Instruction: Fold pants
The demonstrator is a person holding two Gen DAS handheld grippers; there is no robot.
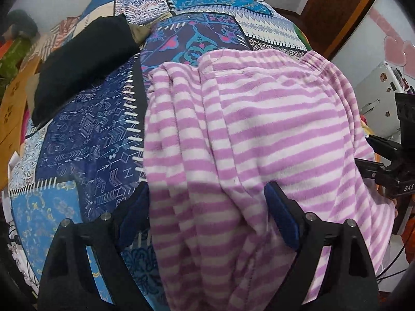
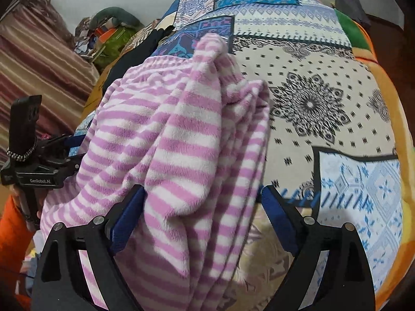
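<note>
Left wrist view is showing the left gripper (image 1: 207,207) with jaws standing wide, straddling the near end of the striped pants (image 1: 246,129) without pinching; its pads are sitting beside the fleece, nothing held. Pants are lying on the bed, on the patchwork bedspread (image 1: 90,134), already doubled lengthwise by the look of it, waistband at the far end. Right wrist view is showing the right gripper (image 2: 205,207) likewise wide open over the other near edge, the inner pad touching or nearly touching fabric, the outer pad hanging over the bedspread, no grip. Step in hand, as I'm judging it: taking hold of the near end to carry it toward the waistband. Doing it well probably means sinking both jaws low enough to catch every layer, since the stacked edges are showing in the right view, then closing both together and lifting evenly. A folded black garment (image 1: 85,64) is lying well apart, not interfering.
</note>
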